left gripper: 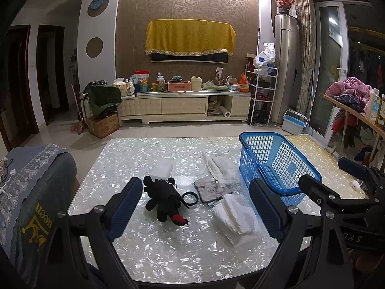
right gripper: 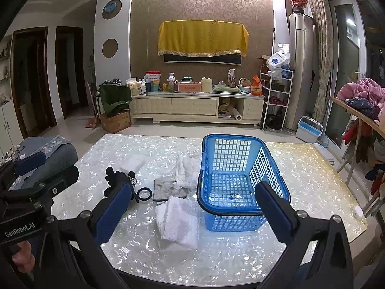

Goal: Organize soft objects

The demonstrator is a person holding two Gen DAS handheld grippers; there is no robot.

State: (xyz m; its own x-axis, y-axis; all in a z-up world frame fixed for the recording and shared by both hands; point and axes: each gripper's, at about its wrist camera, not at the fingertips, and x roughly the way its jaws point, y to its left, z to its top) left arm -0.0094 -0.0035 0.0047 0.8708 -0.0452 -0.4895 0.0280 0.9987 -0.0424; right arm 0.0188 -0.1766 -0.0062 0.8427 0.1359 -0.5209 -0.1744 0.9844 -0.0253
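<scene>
Basket (right gripper: 243, 183) empty, towels (right gripper: 178, 221) beside it, both tongs wide.

Both fisheye views are moderately lit from overhead, with a bright wash along the top edge of the patterned wall panel (left gripper: 187, 7). The glossy pearl-patterned tabletop (left gripper: 168, 248) throws scattered white glare. Straight lines bow strongly toward the edges, and black vignetting fills the corners. Focus is fairly sharp at centre; the doorways (right gripper: 31, 77) at left sit in shadow
</scene>
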